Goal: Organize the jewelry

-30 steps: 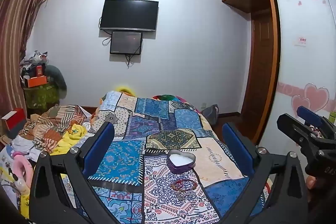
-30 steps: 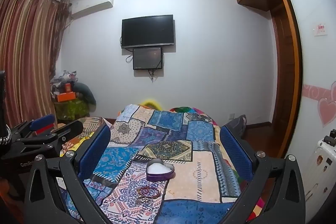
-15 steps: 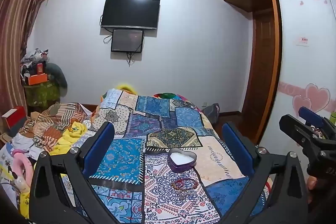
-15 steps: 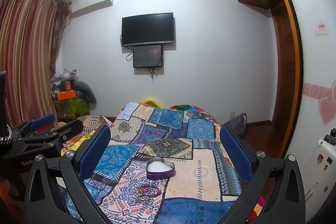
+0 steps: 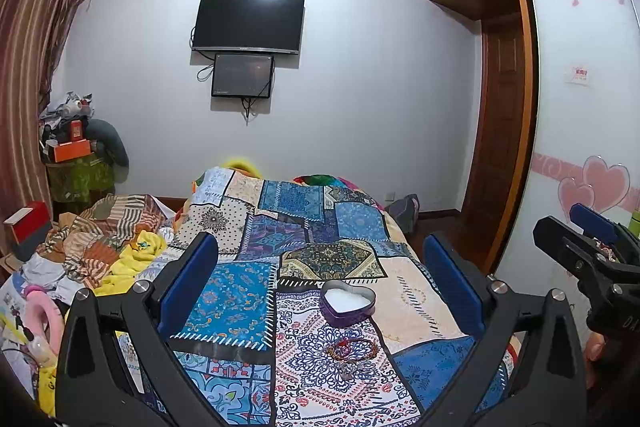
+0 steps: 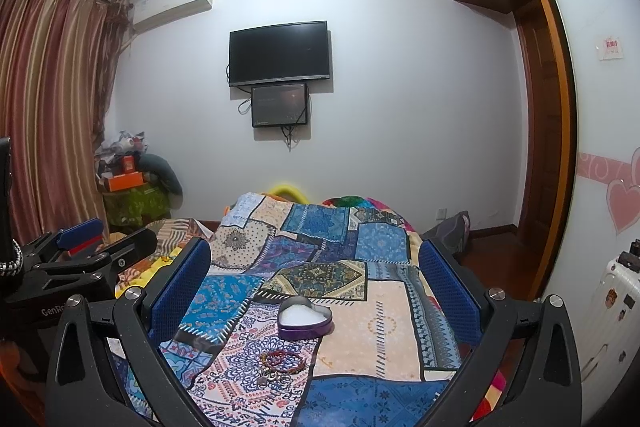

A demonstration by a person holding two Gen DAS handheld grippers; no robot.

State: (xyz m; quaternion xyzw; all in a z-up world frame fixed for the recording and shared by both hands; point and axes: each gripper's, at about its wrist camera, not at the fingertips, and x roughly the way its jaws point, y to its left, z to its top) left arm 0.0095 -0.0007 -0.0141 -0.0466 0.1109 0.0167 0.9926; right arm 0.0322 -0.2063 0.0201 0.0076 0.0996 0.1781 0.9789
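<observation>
my left gripper [image 5: 320,255] hangs above the bed with its blue pads spread wide and nothing between them. my right gripper [image 6: 314,259] is the same, jaws apart and empty, held beside the left one over the near end of the patchwork quilt [image 5: 236,299]. the heart-shaped tin [image 5: 347,303] sits open on the quilt, purple outside, white inside. the jewelry [image 5: 351,349], a small heap of dark red beaded bracelets with some metal bits, lies on the quilt just in front of the tin, nearer to me, not touching it. in the right view the tin [image 6: 305,319] and the bracelets [image 6: 281,363] sit low between my fingers. a television [image 5: 248,23] hangs on the far wall.
</observation>
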